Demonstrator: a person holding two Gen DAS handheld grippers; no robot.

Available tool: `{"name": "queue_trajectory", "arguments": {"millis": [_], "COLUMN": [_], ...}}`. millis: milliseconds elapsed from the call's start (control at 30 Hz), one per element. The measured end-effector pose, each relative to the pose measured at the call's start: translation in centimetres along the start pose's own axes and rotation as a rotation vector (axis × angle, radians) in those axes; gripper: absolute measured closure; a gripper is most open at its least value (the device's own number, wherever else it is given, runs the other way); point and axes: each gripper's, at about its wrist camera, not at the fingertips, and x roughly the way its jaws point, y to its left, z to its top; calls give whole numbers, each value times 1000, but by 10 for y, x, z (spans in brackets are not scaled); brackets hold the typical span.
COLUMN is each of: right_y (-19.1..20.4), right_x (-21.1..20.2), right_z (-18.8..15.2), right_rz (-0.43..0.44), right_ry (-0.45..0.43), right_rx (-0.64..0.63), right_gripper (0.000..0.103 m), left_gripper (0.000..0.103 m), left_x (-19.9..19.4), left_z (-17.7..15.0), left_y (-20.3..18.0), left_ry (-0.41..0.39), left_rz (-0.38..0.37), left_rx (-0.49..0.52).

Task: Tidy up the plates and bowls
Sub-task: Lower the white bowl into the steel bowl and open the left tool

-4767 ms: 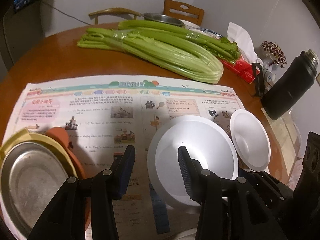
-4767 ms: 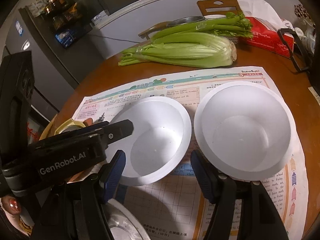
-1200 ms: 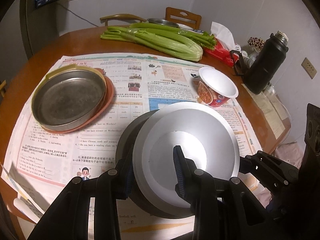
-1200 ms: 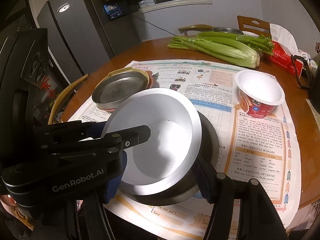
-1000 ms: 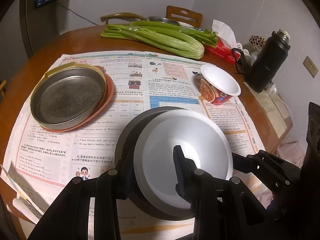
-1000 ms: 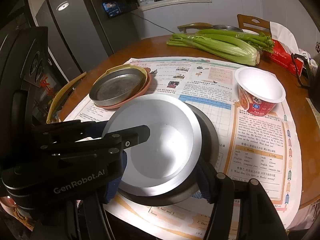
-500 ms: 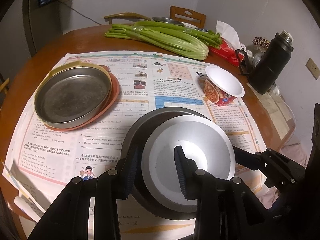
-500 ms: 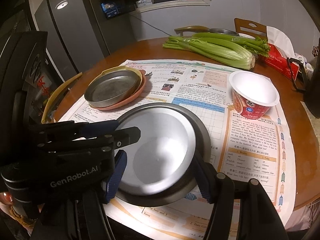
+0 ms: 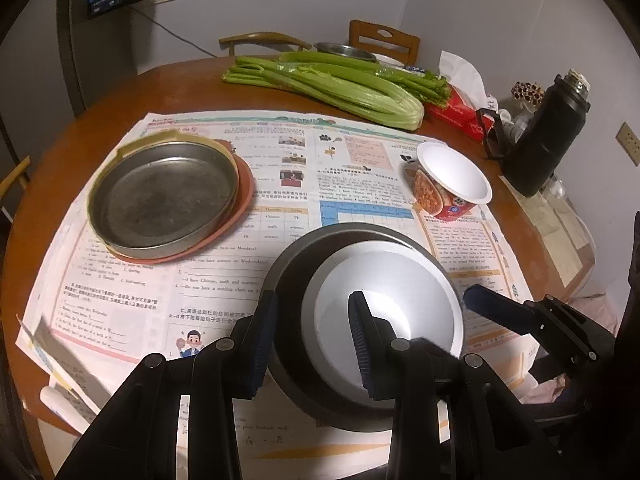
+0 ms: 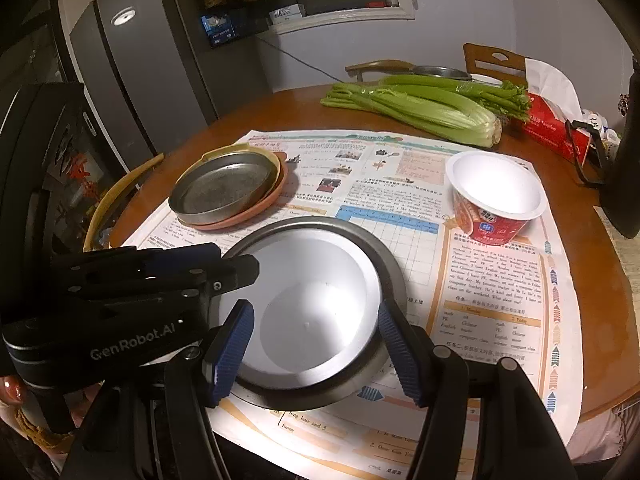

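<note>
the white bowl (image 10: 312, 312) sits nested in the dark metal bowl (image 10: 384, 248), the left gripper (image 9: 310, 344) spread astride both rims and the right gripper (image 10: 316, 354) open around it, so careless withdrawal could tip the stack.

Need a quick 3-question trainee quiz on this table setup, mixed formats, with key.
1. The white bowl is: A) nested inside the grey bowl; B) upside down; C) held in the air.
2. True or false: the cup lies on its side.
3. Fill in: the metal plate sits on the ___ plate.

Key: 1 A; 2 false, the cup stands upright; 3 orange, the orange plate shows under its rim.
</note>
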Motion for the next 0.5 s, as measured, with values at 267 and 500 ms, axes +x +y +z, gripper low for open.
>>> {"name": "queue_trajectory", "arguments": {"millis": [267,500], "right_y": [-9,-16], "right_x": [-15,-26], "right_z": [4,5], "right_rz": [-6,-3], "right_ry": [-52,-84], "right_rx": [21,37], "right_gripper": [38,38], "left_gripper": [65,61], "left_x": [-15,-25], "left_z": [5,10], "left_y": [-9,-19], "left_ry": [-38,-64], "left_rz": [2,9], "left_rx": [16,28]}}
